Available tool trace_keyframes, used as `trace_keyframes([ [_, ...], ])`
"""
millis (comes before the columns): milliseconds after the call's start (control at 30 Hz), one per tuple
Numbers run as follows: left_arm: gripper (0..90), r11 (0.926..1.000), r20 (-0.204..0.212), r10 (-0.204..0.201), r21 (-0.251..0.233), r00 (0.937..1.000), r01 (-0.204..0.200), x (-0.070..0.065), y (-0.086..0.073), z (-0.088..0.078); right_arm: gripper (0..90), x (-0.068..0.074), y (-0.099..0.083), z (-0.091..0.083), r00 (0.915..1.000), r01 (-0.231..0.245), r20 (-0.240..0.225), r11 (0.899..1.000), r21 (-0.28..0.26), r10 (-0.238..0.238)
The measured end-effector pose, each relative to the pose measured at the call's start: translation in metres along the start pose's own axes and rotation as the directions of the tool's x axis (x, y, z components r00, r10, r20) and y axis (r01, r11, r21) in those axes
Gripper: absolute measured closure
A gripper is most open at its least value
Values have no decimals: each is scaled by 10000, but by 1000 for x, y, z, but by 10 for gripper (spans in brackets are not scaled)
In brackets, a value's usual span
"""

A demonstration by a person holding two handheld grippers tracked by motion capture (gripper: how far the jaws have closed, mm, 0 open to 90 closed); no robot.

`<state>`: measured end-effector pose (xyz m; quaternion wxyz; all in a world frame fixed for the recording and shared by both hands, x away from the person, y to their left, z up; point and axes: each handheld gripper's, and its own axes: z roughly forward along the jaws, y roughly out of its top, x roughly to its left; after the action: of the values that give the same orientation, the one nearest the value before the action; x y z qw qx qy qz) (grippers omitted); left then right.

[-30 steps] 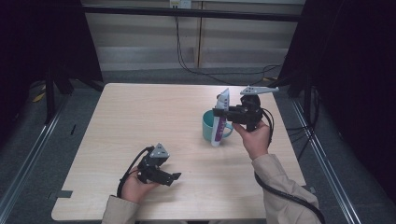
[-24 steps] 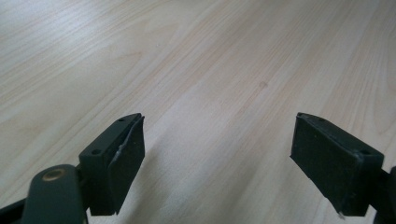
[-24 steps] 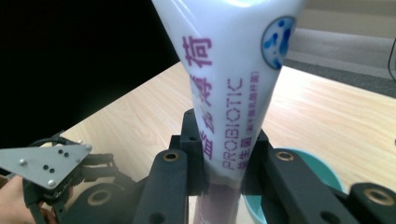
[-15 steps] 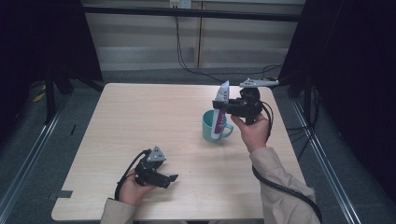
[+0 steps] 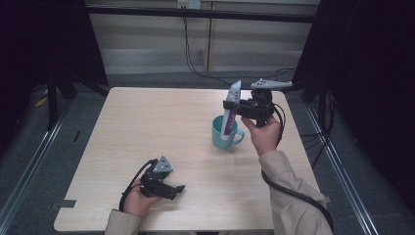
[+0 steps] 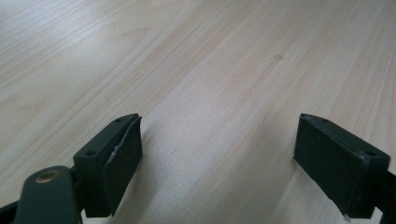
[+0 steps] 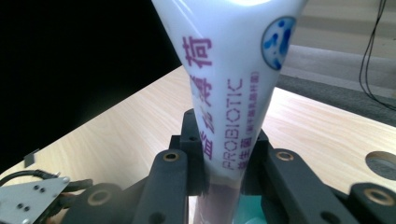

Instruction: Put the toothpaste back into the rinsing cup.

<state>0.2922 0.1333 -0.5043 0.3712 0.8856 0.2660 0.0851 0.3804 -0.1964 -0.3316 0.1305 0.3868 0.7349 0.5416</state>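
A white toothpaste tube (image 5: 230,112) with purple lettering stands nearly upright, its lower end inside a teal mug (image 5: 222,135) on the table's right half. My right gripper (image 5: 230,107) is shut on the tube above the mug's rim. In the right gripper view the tube (image 7: 229,93) rises between the two black jaws, and a bit of teal mug (image 7: 250,209) shows below. My left gripper (image 5: 175,191) rests low on the table near the front edge, open, with nothing between its fingers (image 6: 116,158).
The wooden table (image 5: 147,127) is bare across its left and middle. Dark curtains and metal rails flank it. Cables hang at the back wall (image 5: 193,44). The person's right sleeve (image 5: 293,196) reaches in from the bottom right.
The right gripper has lifted a little with the tube, which now stands more upright in the mug. The left gripper has barely shifted on the table.
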Motion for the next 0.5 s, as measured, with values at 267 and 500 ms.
trace_keyframes([
  [267, 146, 9993, 48, 352, -136, 9994, -351, 0, -4, 0, 760, -6, 3, 3, 9996, -7, 272, 10000, -56, 8],
  [500, 143, 9986, 150, 403, -351, 9991, -398, 1, -6, 0, 761, -11, 4, 6, 9987, 65, 500, 9999, -131, -59],
])
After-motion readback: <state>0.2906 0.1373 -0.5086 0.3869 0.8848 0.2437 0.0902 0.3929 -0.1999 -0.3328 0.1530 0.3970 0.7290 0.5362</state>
